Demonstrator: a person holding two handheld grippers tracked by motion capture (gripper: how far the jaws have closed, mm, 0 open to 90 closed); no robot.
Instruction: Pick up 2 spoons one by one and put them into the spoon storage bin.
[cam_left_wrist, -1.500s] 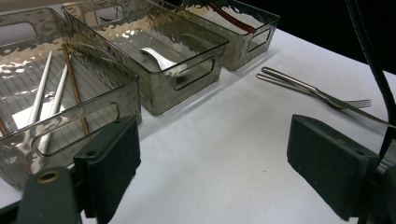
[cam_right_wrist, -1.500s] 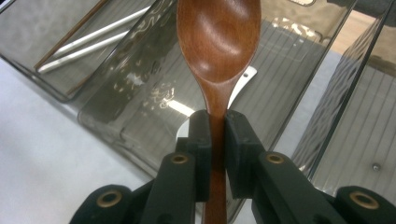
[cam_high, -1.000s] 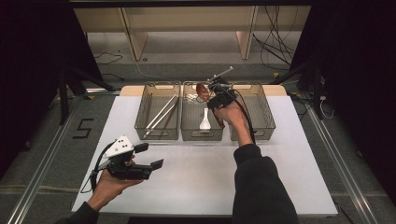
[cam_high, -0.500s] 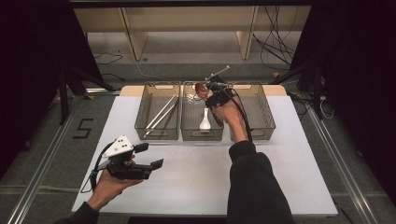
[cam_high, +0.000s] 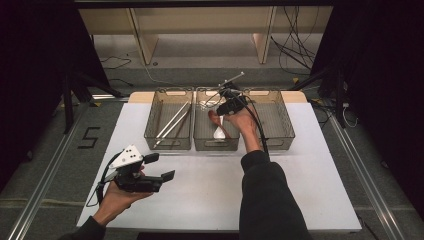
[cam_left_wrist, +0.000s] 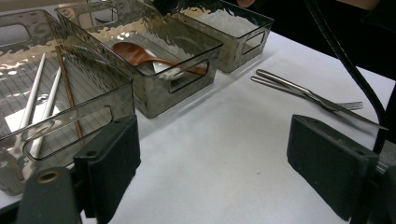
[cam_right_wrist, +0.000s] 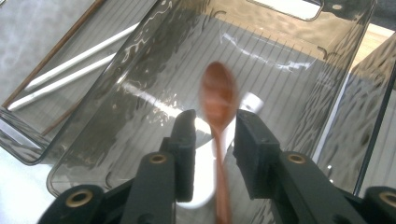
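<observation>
The brown wooden spoon (cam_right_wrist: 218, 100) is dropping into the middle bin (cam_high: 216, 145), blurred between the right gripper (cam_right_wrist: 215, 135) fingers, which have just been opening and are no longer pressing it. It is looking light, stiff and smooth; the slim handle is the likely grasp point. The left gripper (cam_high: 159, 168) is hovering over the white surface (cam_high: 300, 165), fingers wide, holding nothing. Beyond, shelving and cables are showing.

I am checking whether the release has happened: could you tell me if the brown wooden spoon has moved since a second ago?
Yes. The wooden spoon has dropped from the rim of the middle bin onto its floor, as the right gripper jaws have just been opening.
</observation>
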